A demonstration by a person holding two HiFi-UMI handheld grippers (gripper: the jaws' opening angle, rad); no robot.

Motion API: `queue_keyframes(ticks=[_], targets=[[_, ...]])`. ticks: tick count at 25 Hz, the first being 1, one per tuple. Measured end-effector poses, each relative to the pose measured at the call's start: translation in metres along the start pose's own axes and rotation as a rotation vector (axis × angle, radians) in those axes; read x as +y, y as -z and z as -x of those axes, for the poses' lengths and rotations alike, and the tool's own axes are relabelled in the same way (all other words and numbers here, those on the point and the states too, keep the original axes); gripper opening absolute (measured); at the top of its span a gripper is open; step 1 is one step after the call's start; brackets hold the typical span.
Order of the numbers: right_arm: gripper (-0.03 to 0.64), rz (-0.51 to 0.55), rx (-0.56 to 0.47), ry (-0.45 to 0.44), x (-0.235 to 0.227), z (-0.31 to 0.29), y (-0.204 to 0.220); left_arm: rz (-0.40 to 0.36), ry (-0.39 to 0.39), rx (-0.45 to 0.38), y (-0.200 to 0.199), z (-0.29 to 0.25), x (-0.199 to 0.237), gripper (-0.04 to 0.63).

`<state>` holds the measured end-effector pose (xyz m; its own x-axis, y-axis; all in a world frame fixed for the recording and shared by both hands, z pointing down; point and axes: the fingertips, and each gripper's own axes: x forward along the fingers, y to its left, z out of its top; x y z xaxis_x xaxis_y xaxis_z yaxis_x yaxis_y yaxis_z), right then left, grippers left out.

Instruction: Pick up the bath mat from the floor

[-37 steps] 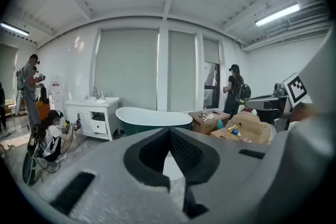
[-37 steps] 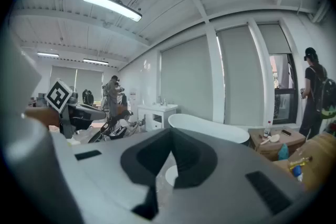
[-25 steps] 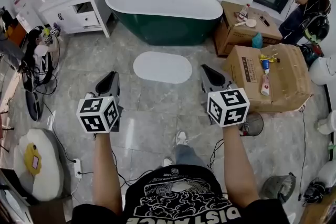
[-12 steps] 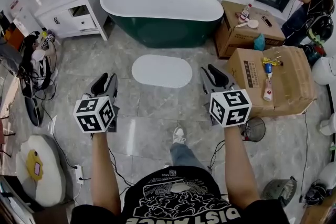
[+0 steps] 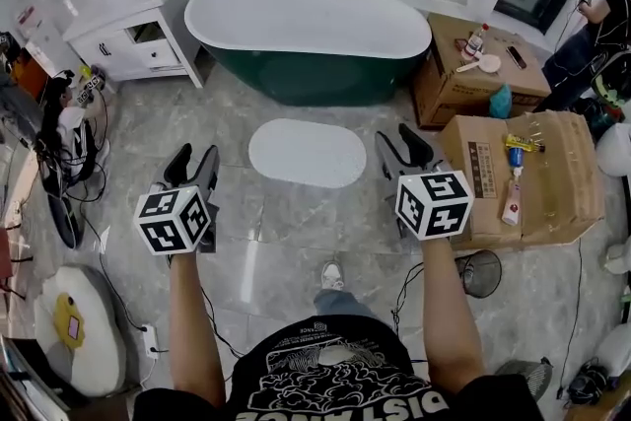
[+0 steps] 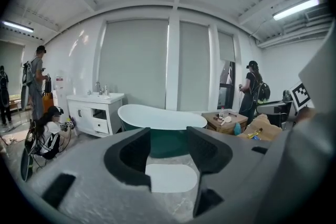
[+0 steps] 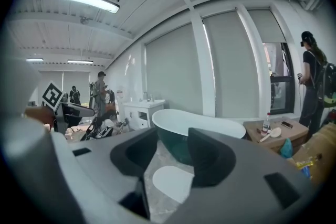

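Note:
A white oval bath mat (image 5: 307, 152) lies flat on the grey tiled floor in front of the green bathtub (image 5: 306, 35). My left gripper (image 5: 192, 165) hovers to the mat's left, held in the air well above the floor. My right gripper (image 5: 402, 146) hovers just off the mat's right end. Both have just been opening and stand open with nothing between the jaws. The mat (image 6: 170, 177) shows through the gap of the left gripper (image 6: 168, 149) in the left gripper view. In the right gripper view the mat (image 7: 172, 183) shows between the jaws of the right gripper (image 7: 172, 157).
Two cardboard boxes (image 5: 527, 175) with bottles and tools on top stand at the right. A white vanity (image 5: 133, 20) is at the back left, with cables and gear (image 5: 64, 153) along the left. A wire basket (image 5: 480, 272) sits by my right arm. People stand at the far right and left.
Both grippers have moved forward toward the mat and tub, and their jaws have parted from nearly shut to open. The mat lies where it was.

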<state>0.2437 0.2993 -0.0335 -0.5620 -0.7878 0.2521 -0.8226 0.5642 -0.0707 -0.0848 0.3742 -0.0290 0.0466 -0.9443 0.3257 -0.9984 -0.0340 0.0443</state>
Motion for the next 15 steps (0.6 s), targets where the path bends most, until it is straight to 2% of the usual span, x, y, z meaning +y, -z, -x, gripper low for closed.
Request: queue_keyframes(ticks=[7,15], targets=[[0.199,-0.016,0.017,0.002,-0.044,-0.049,-0.009,0.001,-0.004,0.007,-0.017,-0.064,0.000,0.241],[0.226,-0.029,0.029,0.010,-0.074,-0.087,-0.008,-0.003,-0.010,0.025,-0.019,-0.111,0.006,0.249]])
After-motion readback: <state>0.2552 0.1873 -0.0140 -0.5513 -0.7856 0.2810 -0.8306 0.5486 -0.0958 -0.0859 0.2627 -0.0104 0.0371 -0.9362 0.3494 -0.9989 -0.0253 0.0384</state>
